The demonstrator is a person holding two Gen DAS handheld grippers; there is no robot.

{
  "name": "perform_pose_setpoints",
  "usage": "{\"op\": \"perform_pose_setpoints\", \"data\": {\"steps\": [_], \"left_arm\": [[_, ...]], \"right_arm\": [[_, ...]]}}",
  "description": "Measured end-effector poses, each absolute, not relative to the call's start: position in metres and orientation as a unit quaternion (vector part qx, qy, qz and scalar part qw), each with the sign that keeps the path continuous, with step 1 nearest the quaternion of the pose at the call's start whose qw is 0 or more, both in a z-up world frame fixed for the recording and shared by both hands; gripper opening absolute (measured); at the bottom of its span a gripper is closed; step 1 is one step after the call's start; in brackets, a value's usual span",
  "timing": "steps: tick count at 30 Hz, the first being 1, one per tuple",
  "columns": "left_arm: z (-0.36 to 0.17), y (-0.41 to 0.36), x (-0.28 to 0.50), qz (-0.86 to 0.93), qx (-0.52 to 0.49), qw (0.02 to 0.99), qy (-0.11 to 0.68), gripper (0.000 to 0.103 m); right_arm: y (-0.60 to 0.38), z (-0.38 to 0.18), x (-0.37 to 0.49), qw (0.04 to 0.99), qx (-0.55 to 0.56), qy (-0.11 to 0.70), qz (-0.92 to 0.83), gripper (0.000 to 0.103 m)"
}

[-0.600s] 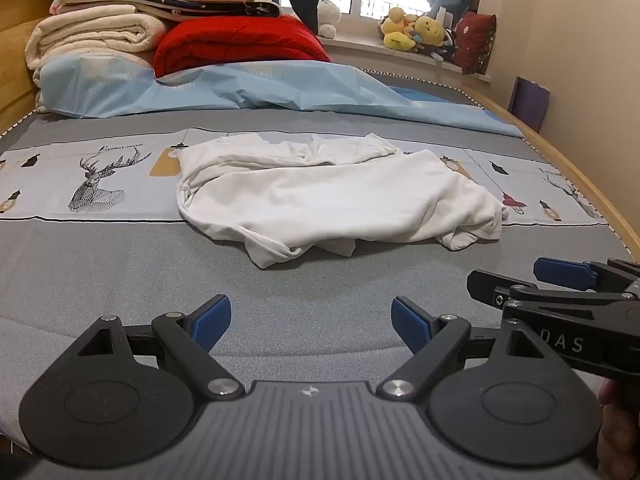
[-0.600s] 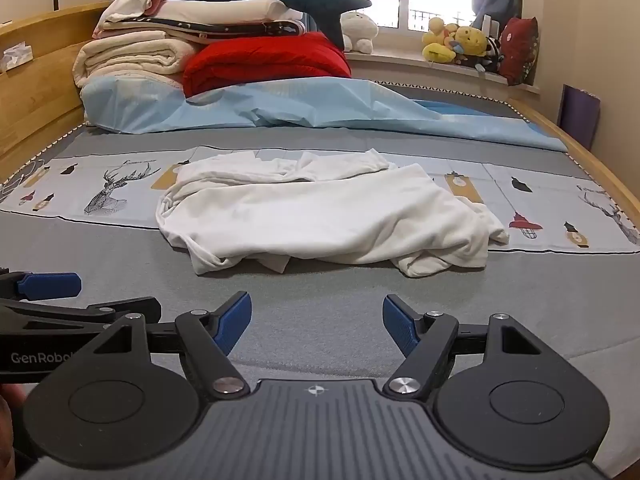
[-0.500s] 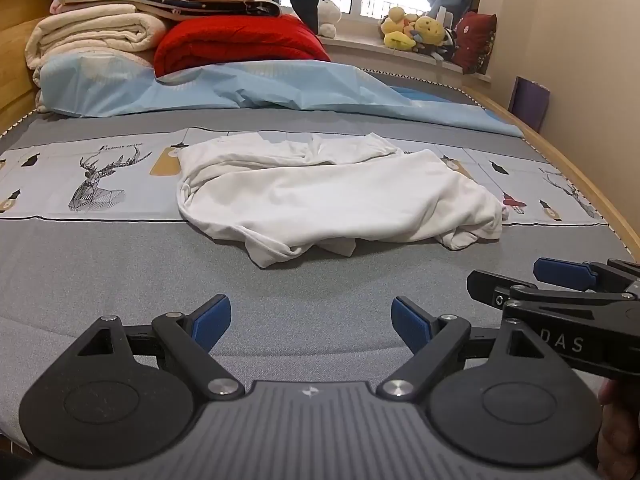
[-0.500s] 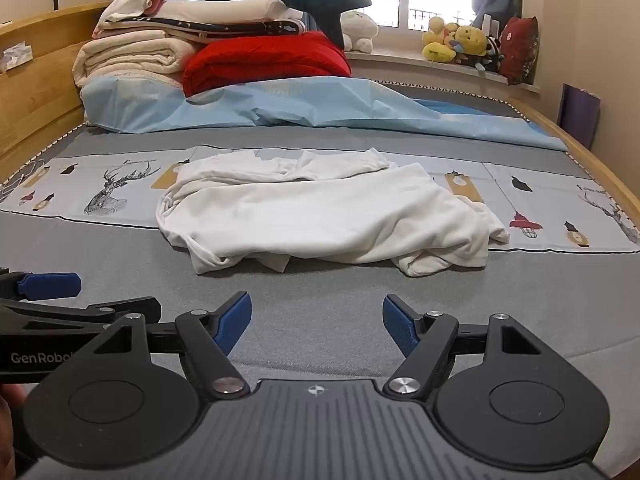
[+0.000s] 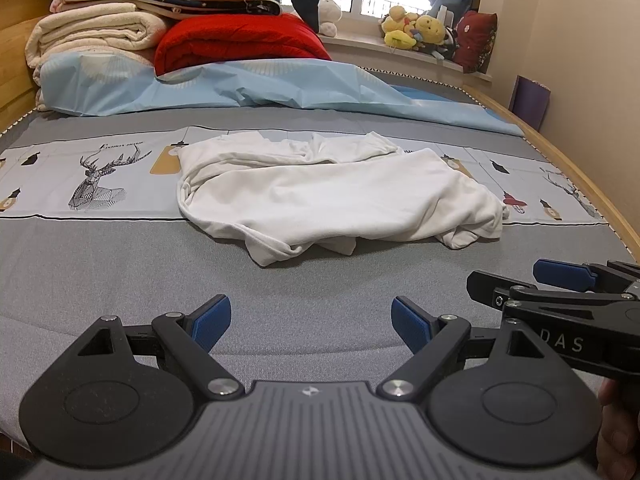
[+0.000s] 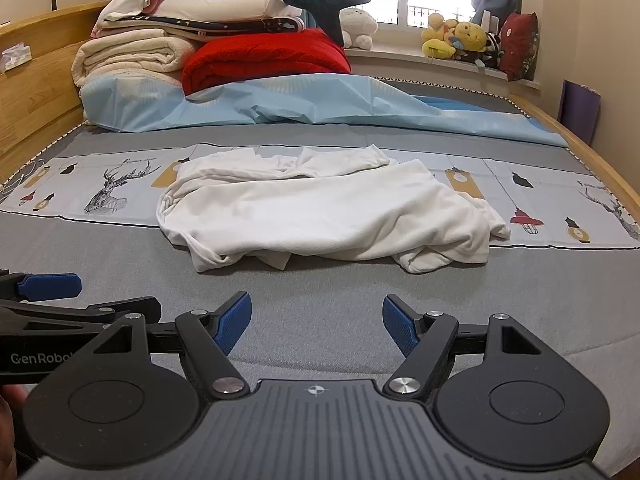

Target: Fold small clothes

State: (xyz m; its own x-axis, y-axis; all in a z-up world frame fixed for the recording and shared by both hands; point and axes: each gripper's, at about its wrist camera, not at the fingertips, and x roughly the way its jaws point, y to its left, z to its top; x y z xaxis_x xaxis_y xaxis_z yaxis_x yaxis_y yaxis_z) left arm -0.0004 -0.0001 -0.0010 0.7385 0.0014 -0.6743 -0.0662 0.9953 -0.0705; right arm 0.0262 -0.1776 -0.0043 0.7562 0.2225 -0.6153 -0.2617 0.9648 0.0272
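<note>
On grey bed cover (image 5: 120,264), mid-bed: crumpled white cotton garment (image 5: 332,192), unfolded, lying well ahead of your tools. Your left gripper (image 5: 310,318) and right gripper (image 6: 316,322) spread wide, empty, side by side, angled down, likely staged for reaching near hem.

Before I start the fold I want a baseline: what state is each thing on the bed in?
White garment: crumpled, unfolded, lying loose on the bed, untouched.
Left gripper: open, empty, short of the garment.
Right gripper: open, empty, short of the garment.
Red quilt: folded, at the head of the bed.
Cream blanket: folded, stacked beside the quilt.
Blue sheet: rumpled, spread across the bed.
</note>
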Motion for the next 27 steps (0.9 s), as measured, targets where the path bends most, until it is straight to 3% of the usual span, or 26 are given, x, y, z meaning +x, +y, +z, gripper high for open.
{"op": "perform_pose_setpoints", "data": {"steps": [24, 25, 27], "left_arm": [[-0.005, 0.004, 0.002, 0.019, -0.052, 0.930, 0.363, 0.091], [-0.007, 0.007, 0.003, 0.020, -0.054, 0.930, 0.362, 0.089], [-0.001, 0.010, -0.001, 0.021, -0.061, 0.930, 0.362, 0.079]], "right_arm": [[-0.176, -0.005, 0.031, 0.940, -0.041, 0.312, 0.131, 0.074], [-0.182, -0.001, 0.033, 0.943, -0.036, 0.305, 0.132, 0.072], [-0.195, 0.008, 0.036, 0.949, -0.021, 0.283, 0.134, 0.042]]}}
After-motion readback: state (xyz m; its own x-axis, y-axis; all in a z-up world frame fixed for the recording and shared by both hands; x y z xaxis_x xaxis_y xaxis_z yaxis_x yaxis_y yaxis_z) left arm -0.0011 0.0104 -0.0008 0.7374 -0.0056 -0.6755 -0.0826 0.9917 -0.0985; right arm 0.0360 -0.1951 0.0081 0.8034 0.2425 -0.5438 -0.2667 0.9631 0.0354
